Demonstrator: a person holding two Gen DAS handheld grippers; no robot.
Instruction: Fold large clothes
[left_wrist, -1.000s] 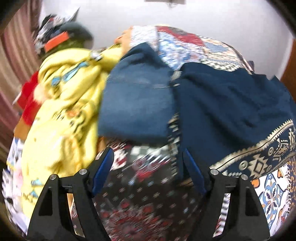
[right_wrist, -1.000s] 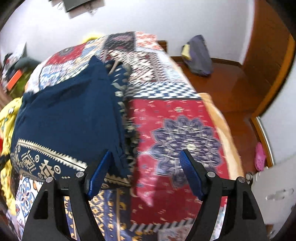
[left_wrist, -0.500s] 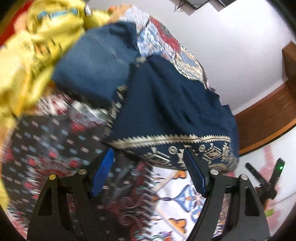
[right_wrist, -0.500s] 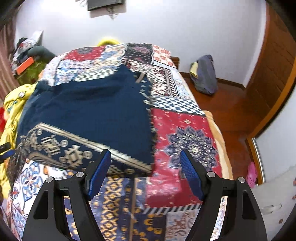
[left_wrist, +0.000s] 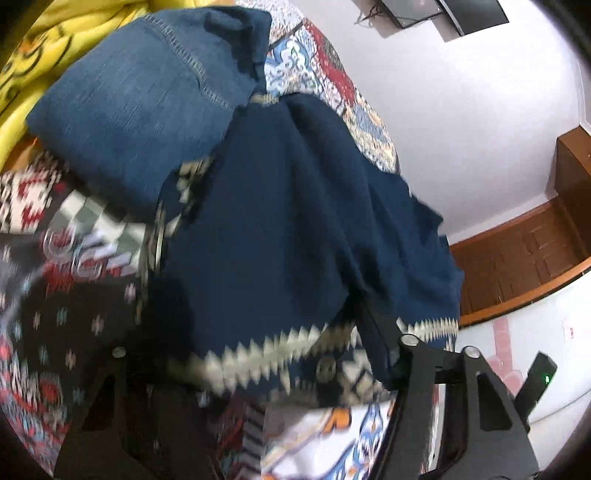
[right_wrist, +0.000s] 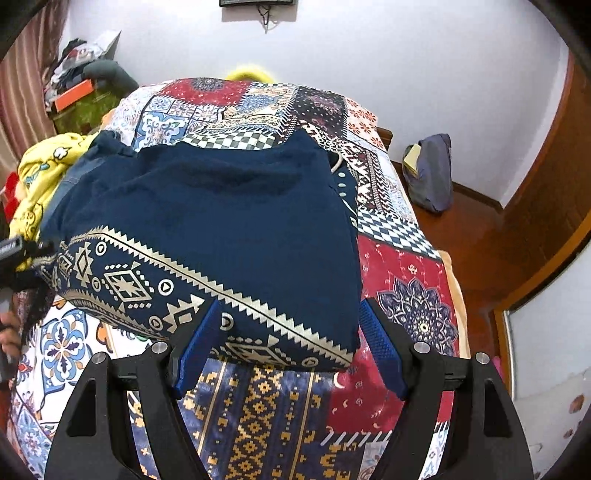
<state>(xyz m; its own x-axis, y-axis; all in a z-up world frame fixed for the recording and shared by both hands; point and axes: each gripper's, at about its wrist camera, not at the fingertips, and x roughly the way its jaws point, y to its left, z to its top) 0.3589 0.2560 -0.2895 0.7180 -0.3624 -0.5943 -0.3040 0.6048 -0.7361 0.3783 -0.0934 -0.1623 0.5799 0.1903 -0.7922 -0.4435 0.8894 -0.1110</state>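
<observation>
A navy garment with a cream patterned hem lies flat on the patchwork bedspread. My right gripper stands open at the garment's near right corner, and the hem lies between its blue pads without being pressed. In the left wrist view the same garment fills the middle, blurred. My left gripper is at the hem's other end. Its jaws are closing with the hem draped between them and over the left finger. In the right wrist view the left gripper shows at the left edge, with a hand below it.
A folded pair of jeans and a yellow garment lie beyond the navy one on the bed's left side. A dark bag sits on the wooden floor to the right. Clutter is piled at the back left.
The left gripper swung down onto the navy garment's hem, and its fingers now stand closer together with the hem between them. The right gripper moved in on the near right corner.
</observation>
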